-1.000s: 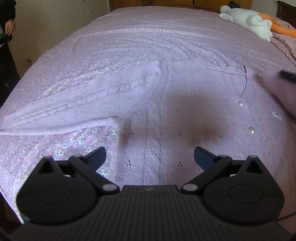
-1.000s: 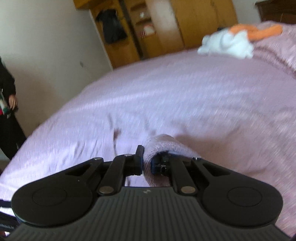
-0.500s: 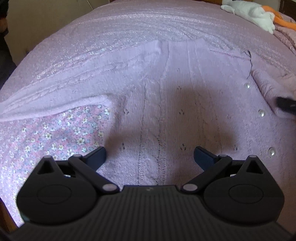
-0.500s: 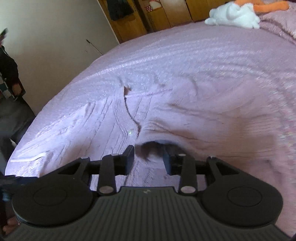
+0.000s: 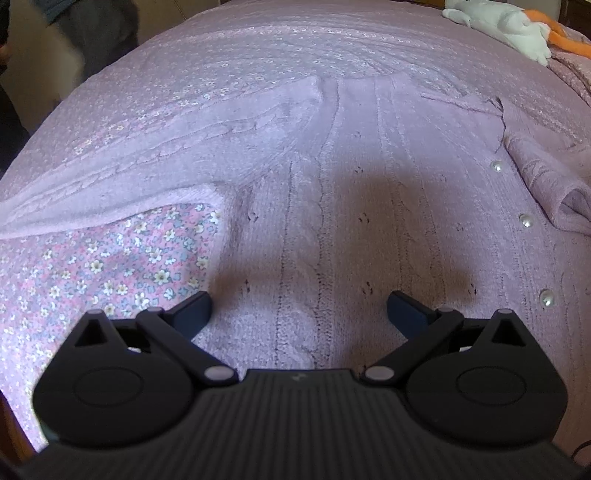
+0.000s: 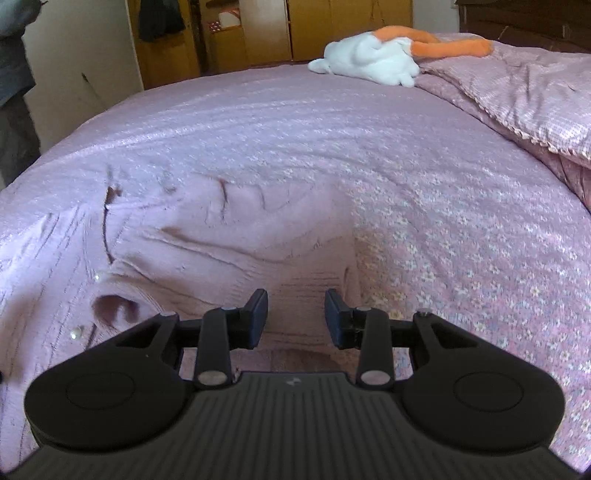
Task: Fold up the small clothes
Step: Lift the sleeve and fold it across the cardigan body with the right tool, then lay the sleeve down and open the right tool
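A lilac knit cardigan [image 5: 351, 206] with pearl buttons lies flat on the bed. Its left sleeve [image 5: 155, 173] stretches out to the left. Its right sleeve [image 5: 550, 184] lies folded in over the button line; it also shows in the right wrist view [image 6: 207, 266], with the cuff opening at the left. My left gripper [image 5: 299, 306] is open and empty just above the cardigan's hem. My right gripper [image 6: 295, 314] is open and empty above the cardigan's right side, near its edge.
The bed has a pink floral cover [image 6: 461, 236]. A white and orange plush toy [image 6: 376, 59] lies at the far end, next to a bunched quilt [image 6: 524, 92]. Wooden wardrobes [image 6: 258, 29] and a standing person [image 6: 14, 85] are beyond the bed.
My right gripper was shut on the right sleeve, carried it in over the cardigan, opened and let it go, then drew back to the right. My left gripper moved closer to the hem, still open.
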`<state>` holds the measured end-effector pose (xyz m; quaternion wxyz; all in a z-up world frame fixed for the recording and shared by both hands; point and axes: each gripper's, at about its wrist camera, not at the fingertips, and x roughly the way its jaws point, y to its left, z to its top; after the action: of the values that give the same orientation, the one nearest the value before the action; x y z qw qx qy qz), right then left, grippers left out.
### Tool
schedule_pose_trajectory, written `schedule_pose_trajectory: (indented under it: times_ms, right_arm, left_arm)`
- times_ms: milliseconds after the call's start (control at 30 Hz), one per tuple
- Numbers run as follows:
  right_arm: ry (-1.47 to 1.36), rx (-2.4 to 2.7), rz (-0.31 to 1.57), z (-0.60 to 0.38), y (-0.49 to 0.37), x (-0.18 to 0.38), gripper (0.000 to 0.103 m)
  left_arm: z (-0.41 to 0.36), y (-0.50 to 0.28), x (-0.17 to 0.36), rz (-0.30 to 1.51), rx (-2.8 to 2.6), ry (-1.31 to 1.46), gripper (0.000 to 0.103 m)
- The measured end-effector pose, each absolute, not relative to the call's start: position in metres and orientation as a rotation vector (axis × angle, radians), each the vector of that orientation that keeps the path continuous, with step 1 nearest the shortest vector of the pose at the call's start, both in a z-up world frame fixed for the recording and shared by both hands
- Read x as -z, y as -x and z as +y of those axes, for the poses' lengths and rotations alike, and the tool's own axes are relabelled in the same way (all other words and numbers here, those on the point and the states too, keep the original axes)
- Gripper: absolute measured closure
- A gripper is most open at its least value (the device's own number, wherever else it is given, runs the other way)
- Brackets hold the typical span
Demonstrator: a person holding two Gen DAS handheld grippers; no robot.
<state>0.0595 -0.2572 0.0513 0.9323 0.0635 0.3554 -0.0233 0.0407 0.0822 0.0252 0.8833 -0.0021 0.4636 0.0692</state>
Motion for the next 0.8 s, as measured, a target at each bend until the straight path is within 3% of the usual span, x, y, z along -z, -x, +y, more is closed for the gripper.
schedule_pose_trajectory:
  times_ms: [333,433,533,567,633,700,800]
  right_arm:
    - [-0.14,0.084,0.71,-0.249,-0.051,-0.048,0.061]
    - [-0.159,0.095,0.725,-0.251,-0.054,-0.042,0.05]
    - [-0.162,0.089,0.716,-0.248,-0.056,-0.036,0.05]
    - [-0.178,0.088,0.709,-0.248,-0.056,-0.036,0.052]
    - [-0.212,0.07,0.707,-0.249,-0.056,-0.036,0.076]
    - [-0.227,0.054,0.694,-0.249,-0.054,-0.037,0.088]
    - [-0.263,0.011,0.663,-0.25,-0.05,-0.045,0.092]
  left_arm:
    - [0.079,-0.036,-0.03,0.966,-0.143,0.012,0.0]
    - [0.079,-0.034,-0.033,0.962,-0.148,0.01,0.0]
    - [0.079,-0.032,-0.037,0.95,-0.143,0.011,0.0]
    - [0.079,-0.031,-0.039,0.949,-0.142,0.011,0.0]
    - [0.08,-0.029,-0.041,0.948,-0.141,0.011,0.0]
    - [0.081,-0.027,-0.042,0.945,-0.135,0.015,0.0]
    - [0.082,-0.026,-0.043,0.941,-0.135,0.014,0.0]
